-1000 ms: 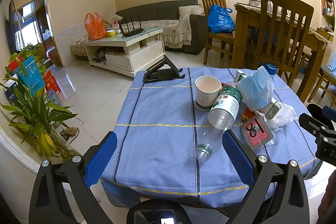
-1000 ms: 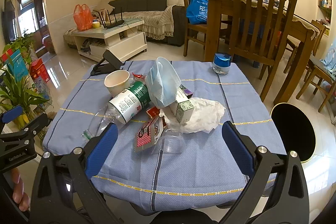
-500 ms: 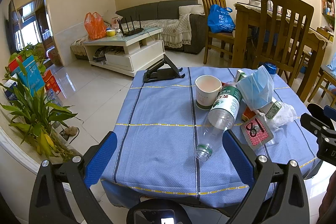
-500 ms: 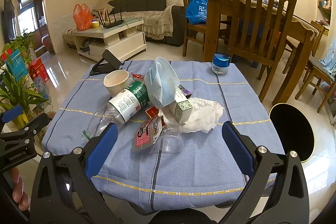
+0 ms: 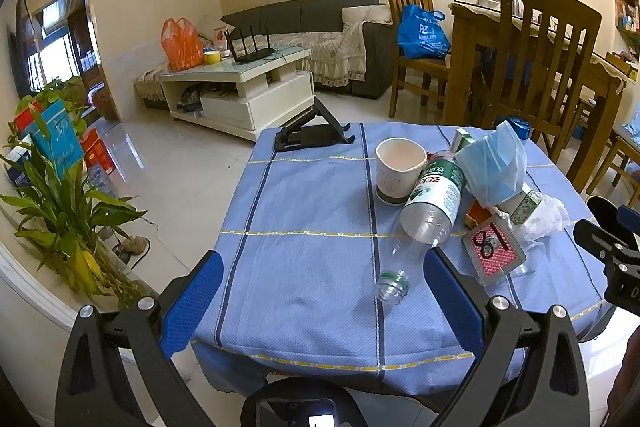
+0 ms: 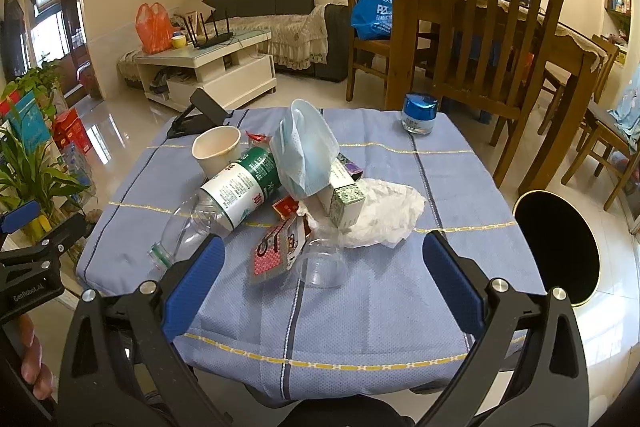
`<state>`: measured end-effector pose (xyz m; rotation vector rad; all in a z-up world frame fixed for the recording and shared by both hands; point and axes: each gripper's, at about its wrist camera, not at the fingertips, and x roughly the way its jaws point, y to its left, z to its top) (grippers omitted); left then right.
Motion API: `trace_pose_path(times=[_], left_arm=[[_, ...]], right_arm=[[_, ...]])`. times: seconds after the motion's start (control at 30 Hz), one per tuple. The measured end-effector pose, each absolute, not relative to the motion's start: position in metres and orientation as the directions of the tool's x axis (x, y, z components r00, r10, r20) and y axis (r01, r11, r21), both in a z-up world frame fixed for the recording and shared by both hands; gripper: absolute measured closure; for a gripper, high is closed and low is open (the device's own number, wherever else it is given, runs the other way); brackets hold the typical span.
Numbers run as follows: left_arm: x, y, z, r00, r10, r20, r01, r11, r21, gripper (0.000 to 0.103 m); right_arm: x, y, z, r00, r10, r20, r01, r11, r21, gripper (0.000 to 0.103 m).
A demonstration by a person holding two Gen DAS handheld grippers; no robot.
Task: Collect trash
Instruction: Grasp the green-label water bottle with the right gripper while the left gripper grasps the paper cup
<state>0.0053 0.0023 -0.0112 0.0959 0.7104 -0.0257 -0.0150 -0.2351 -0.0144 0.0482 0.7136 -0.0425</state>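
Both claws hover short of the near edge of the blue tablecloth (image 6: 360, 307), and both are spread wide: the left gripper (image 5: 320, 291) holds nothing between its blue pads, and the right gripper (image 6: 320, 279) is just as wide and just as bare. The trash sits heaped around the middle of the cloth. Count it off: one paper cup (image 6: 217, 149) standing upright, one clear plastic bottle (image 6: 224, 203) lying on its side with its neck toward the near-left, one blue face mask (image 6: 306, 155) draped over one small green-and-white carton (image 6: 340, 195), one crumpled white tissue (image 6: 384, 215) to the right, one red patterned card (image 6: 276, 251) and one clear plastic cup (image 6: 322, 263) tipped over nearest the right claw. One blue-lidded jar (image 6: 418, 113) stands apart at the far side. One black bin (image 6: 556, 247) waits on the floor, right of the table.
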Motion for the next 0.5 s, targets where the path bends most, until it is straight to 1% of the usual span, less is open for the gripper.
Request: trace_pose_path(times=[0.07,0.1,0.13,0.17,0.2,0.27,0.37,0.5], left_arm=[[0.011,0.013,-0.015,0.75,0.02,-0.661,0.037,0.997,0.073,0.006],[0.014,0.019,-0.016,0.746,0.028,-0.665,0.026,0.997,0.071,0.006],[0.018,0.027,-0.018,0.74,0.038,-0.672,0.009,0.998,0.066,0.006],[0.023,0.04,-0.021,0.73,0.051,-0.682,-0.019,0.998,0.055,0.006],[0.027,0.052,-0.024,0.722,0.063,-0.689,-0.046,0.998,0.044,0.006],[0.034,0.079,-0.029,0.709,0.101,-0.698,-0.109,0.994,0.032,0.006],[0.042,0.114,-0.034,0.692,0.172,-0.701,-0.199,0.979,0.043,0.006],[0.045,0.146,-0.046,0.667,0.213,-0.714,-0.265,0.963,0.039,0.006]], right_arm=[[-0.011,-0.234,-0.015,0.744,0.019,-0.668,0.027,0.998,0.058,0.005],[-0.007,-0.233,-0.015,0.733,0.066,-0.678,-0.001,0.995,0.095,0.005],[-0.003,-0.233,-0.016,0.716,0.125,-0.687,-0.033,0.989,0.146,0.005],[0.004,-0.234,-0.018,0.682,0.226,-0.695,-0.075,0.968,0.241,0.005],[0.011,-0.233,-0.021,0.653,0.295,-0.697,-0.097,0.946,0.309,0.005],[0.028,-0.229,-0.027,0.593,0.399,-0.699,-0.123,0.903,0.412,0.005],[0.058,-0.217,-0.038,0.52,0.468,-0.714,-0.117,0.868,0.483,0.005],[0.1,-0.196,-0.056,0.445,0.449,-0.775,-0.055,0.878,0.476,0.005]])
